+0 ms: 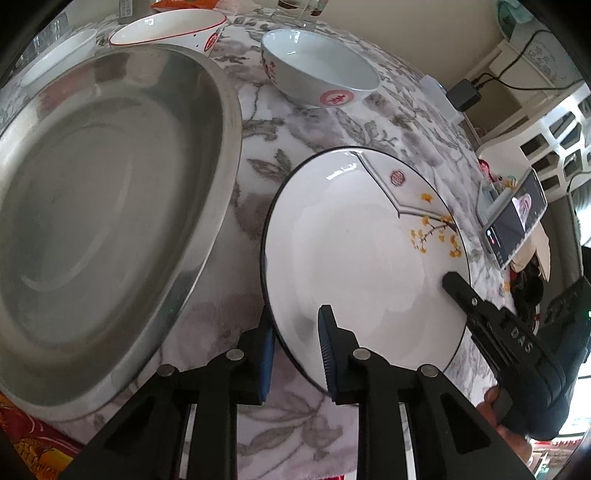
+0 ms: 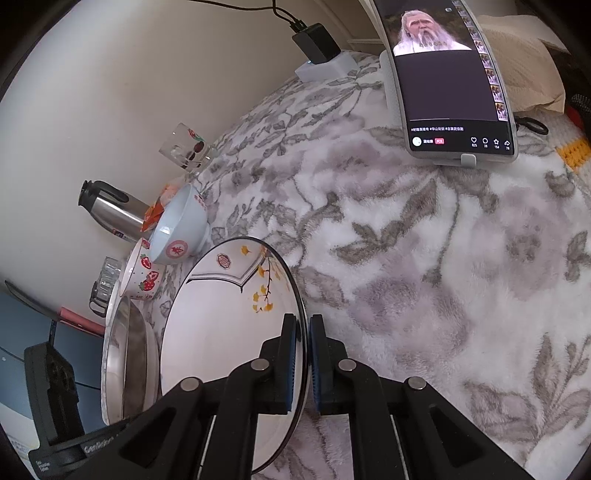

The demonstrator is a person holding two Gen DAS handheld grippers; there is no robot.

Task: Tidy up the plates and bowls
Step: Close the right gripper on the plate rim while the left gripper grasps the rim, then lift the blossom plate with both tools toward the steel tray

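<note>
A white plate with a black rim and yellow flowers lies tilted over the flowered cloth. My left gripper straddles its near left rim, one pad outside and one on the inner face, closed on it. My right gripper is shut on the opposite rim of this plate, and its fingertip shows in the left wrist view. A large steel plate lies just left of the white one. Farther back stand a white bowl with a red emblem, a red-rimmed bowl and a small white bowl.
A phone playing a video leans on a stand at the table's right side, with a charger behind it. A steel thermos and a glass stand by the wall. A white basket is off the table's right edge.
</note>
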